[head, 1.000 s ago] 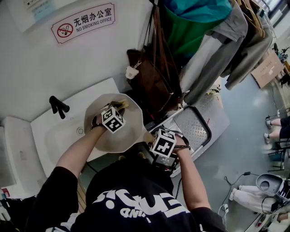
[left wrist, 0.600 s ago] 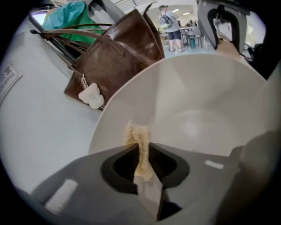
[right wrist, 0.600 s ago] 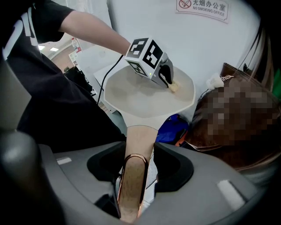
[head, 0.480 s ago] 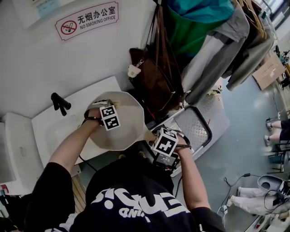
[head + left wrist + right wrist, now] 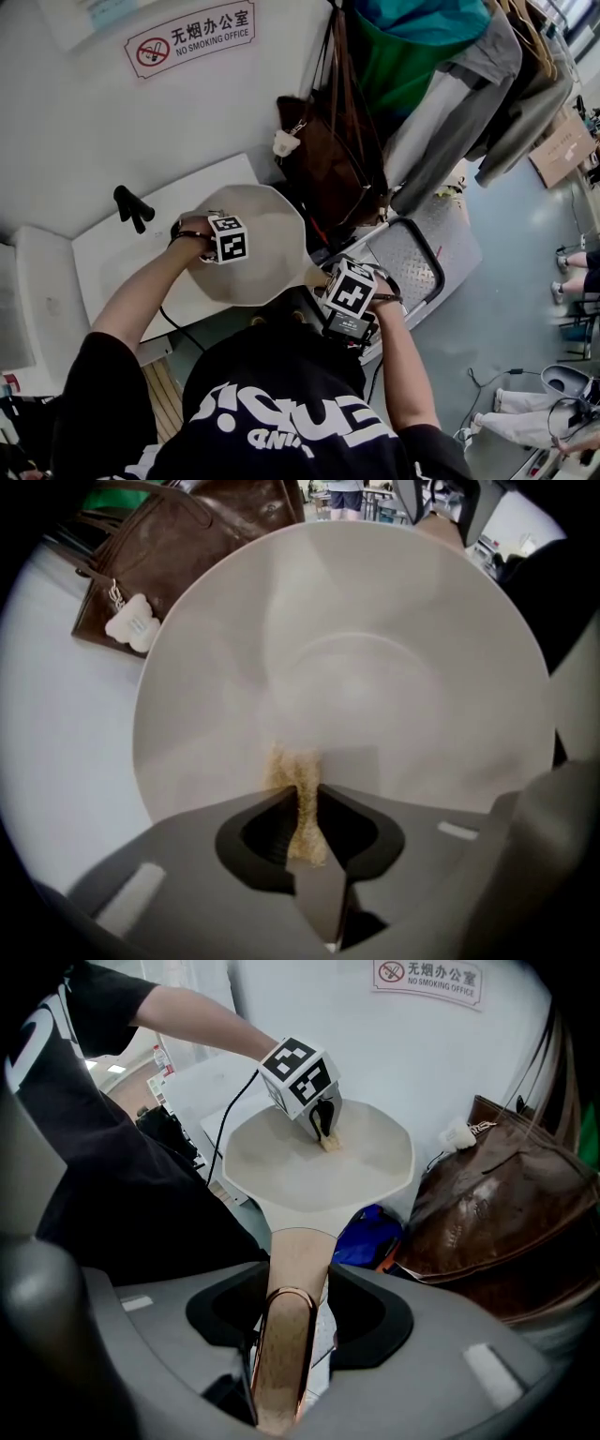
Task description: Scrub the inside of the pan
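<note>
Scrubbing looks to be in hand: the left gripper [image 5: 302,808] is clamped on a tan scrub pad [image 5: 292,772], pressed to the inside of the pan [image 5: 375,649] near its 6 o'clock rim; the right gripper [image 5: 286,1312] is closed on the pan handle [image 5: 296,1251], holding it at the white basin's [image 5: 103,267] 3 o'clock edge; next, probably, firm strokes toward centre and 12 o'clock.

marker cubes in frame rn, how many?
2. The left cube rides the left gripper, which pinches a sponge against the pan; the right cube sits on the right gripper, clamped on the pan handle. No others visible.
</note>
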